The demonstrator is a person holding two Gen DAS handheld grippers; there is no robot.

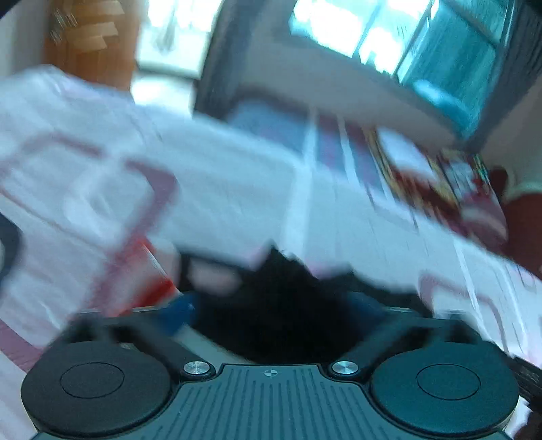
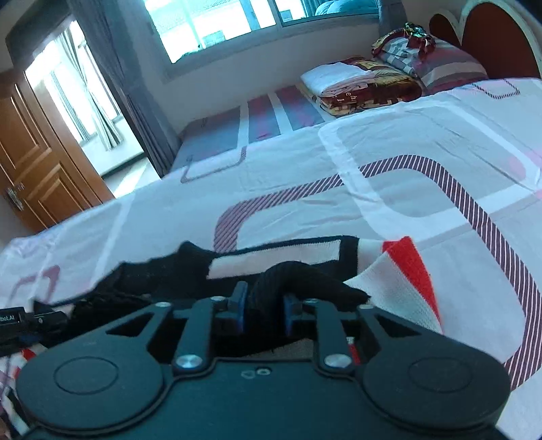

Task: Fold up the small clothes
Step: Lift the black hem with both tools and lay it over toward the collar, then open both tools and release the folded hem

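Observation:
A small knit garment, black with pink, white and red panels, lies on the bed. My right gripper is shut on its black ribbed edge, the blue pads pinching the fold. The left wrist view is heavily motion-blurred. There the black part of the garment sits between the blue pads of my left gripper, with a red and white part to the left. The pads stand wide apart, and I cannot tell whether they grip the cloth. The left gripper's body shows at the left edge of the right wrist view.
The bed sheet is white with striped purple rounded shapes. Folded blankets and pillows lie at the far end by a red headboard. A window, grey curtains and a wooden door stand beyond.

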